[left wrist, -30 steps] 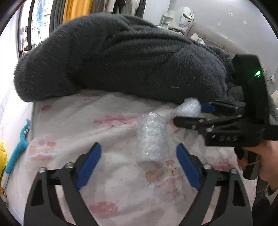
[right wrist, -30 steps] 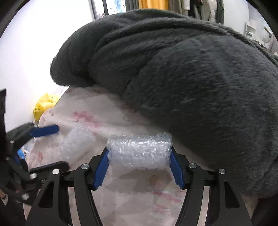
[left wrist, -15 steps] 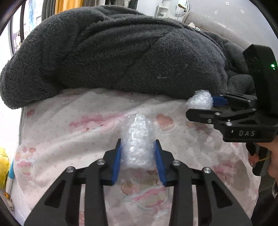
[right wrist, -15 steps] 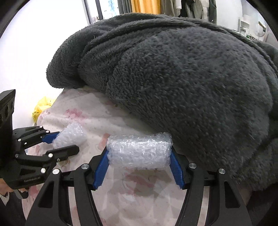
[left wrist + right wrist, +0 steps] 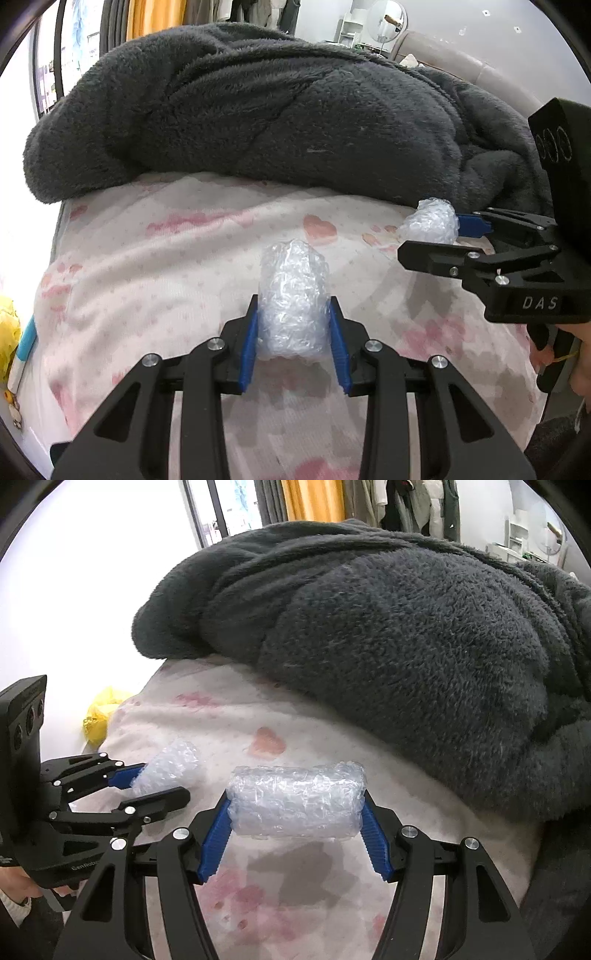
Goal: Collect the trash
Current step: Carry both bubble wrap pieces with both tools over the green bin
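At the far left a yellow bag (image 5: 96, 716) sits beside the bed (image 5: 184, 258). Next comes the left gripper (image 5: 293, 325) — a second ago its fingers stood wide apart around one bubble-wrap roll (image 5: 293, 306); now they are clenched on its sides, and it looks lifted just off the sheet. To its right, the right gripper (image 5: 295, 819) still grasps the other bubble-wrap roll (image 5: 295, 799) end to end, held above the sheet before the grey blanket (image 5: 388, 646). With both pieces in hand, carrying them to a trash bag is probably next.
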### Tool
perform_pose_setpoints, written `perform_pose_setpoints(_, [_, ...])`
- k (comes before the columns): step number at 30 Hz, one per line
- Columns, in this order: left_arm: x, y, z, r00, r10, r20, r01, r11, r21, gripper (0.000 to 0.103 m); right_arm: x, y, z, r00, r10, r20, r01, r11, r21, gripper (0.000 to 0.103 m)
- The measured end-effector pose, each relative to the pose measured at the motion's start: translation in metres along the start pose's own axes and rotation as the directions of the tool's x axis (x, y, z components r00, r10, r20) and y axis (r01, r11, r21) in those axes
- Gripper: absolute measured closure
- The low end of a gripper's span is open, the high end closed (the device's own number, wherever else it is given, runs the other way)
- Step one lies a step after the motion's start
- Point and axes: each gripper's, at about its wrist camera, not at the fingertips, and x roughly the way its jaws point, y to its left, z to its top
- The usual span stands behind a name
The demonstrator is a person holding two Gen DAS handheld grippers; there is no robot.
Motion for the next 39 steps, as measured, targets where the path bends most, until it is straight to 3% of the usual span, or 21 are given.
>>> perform_pose_setpoints(10, [-0.04,0.001,-0.03,0.995,0.089,0.052,-0.086,0.995,-0.043,0.066,-0.054,0.016,-0.025,0.997,0.054,0.059,-0.054,0.998,-0.01,0.039])
perform_pose_setpoints(17, [-0.066,0.009,-0.048,0.987,0.128,0.096,-0.116,0.986,-0.116,0.066,-0.062,0.034,-0.033,0.994,0.084,0.071,-0.084,0.996,-0.003,0.039])
perform_pose_setpoints(39, [-0.105,0.067,-0.101,0.97,0.233,0.064,-0.209,0.942,-0.264,0.066,-0.071,0.098,-0.043,0.982,0.165,0.093,-0.159,0.985,-0.062,0.039])
